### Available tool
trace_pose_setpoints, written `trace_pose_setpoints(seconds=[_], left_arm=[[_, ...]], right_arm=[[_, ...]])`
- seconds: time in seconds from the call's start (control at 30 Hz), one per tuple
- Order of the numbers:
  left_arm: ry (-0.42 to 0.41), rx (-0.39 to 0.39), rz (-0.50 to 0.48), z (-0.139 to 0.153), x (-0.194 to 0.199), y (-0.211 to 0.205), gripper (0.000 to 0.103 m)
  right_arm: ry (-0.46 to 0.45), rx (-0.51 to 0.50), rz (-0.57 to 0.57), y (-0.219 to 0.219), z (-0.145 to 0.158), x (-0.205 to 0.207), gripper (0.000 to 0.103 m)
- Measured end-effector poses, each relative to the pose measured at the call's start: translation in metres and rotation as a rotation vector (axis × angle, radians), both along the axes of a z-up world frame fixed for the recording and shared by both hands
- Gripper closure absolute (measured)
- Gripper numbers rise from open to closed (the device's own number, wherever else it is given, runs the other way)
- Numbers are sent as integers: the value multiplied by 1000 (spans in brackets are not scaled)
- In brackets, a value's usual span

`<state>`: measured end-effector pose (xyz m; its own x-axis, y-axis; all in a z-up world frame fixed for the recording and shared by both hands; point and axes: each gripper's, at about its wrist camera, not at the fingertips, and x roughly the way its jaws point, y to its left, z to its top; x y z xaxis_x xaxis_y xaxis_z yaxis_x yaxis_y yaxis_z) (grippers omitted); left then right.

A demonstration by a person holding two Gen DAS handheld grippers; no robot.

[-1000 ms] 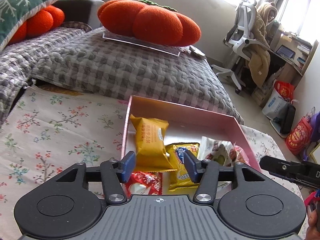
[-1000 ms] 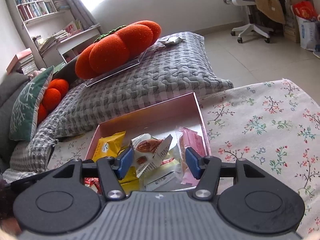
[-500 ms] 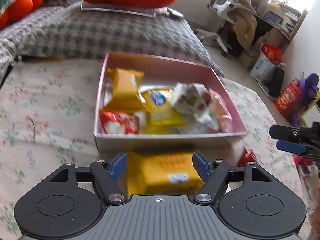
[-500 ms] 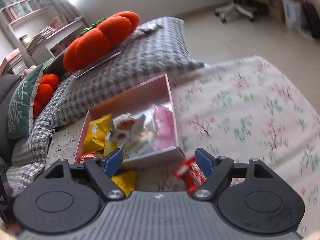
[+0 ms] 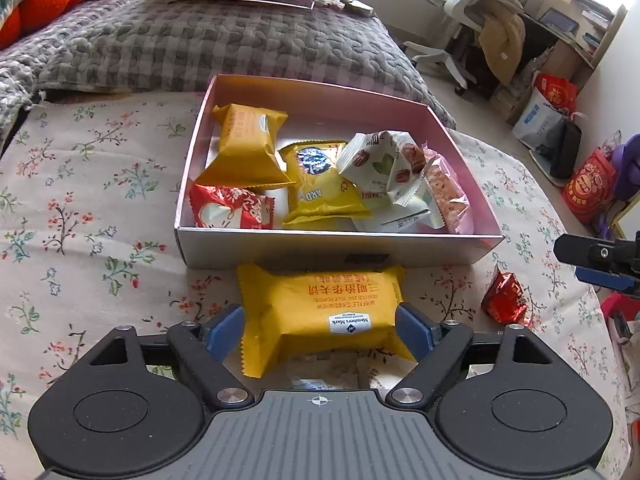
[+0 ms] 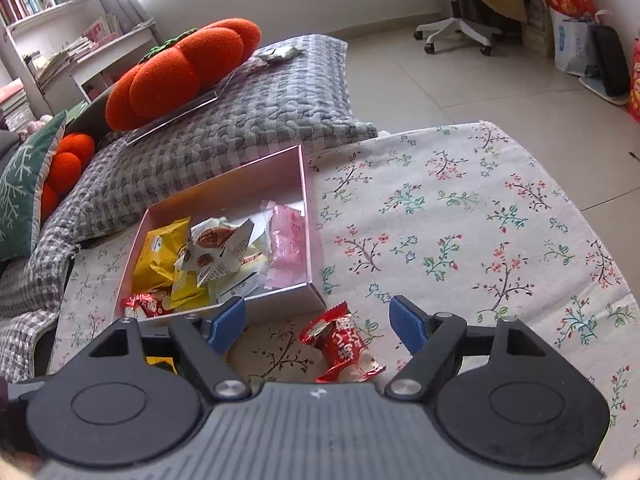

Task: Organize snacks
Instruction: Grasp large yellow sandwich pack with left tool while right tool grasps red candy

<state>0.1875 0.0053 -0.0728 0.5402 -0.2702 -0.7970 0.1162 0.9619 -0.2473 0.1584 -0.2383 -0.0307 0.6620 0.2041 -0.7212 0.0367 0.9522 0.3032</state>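
A pink box (image 5: pixel 338 242) holds several snack packets on the floral cloth. A yellow waffle sandwich packet (image 5: pixel 320 310) lies just in front of the box, between the blue pads of my left gripper (image 5: pixel 320 330), which is open around it with both pads at its ends. A red snack packet (image 6: pixel 340 344) lies on the cloth between the open jaws of my right gripper (image 6: pixel 318 322), touching neither pad. The red packet (image 5: pixel 506 298) and the right gripper's tip (image 5: pixel 600 260) also show at the right of the left wrist view. The box also shows in the right wrist view (image 6: pixel 280 300).
A grey checked cushion (image 5: pixel 200 48) with an orange pumpkin pillow (image 6: pixel 180 72) lies behind the box. A white wrapper (image 5: pixel 320 376) lies under the left gripper. An office chair (image 6: pixel 460 20) and bags (image 5: pixel 588 184) stand on the floor to the right.
Both grippers have pulled back from over the box and dropped toward the cloth in front of it, opening wider. The left now straddles the yellow packet, the right the red one.
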Motion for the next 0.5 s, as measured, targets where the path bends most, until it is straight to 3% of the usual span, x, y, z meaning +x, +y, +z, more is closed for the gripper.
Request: trace_pose_setpoints(seconds=[0.3,0.5], left_arm=[[-33,68,-18,-16,8,-23,7],[-47,73,-17,-19,8,-24,5]], right_arm=[[43,-41,27,7,-10,4,31],[66,-87,31,7,-15,7,36]])
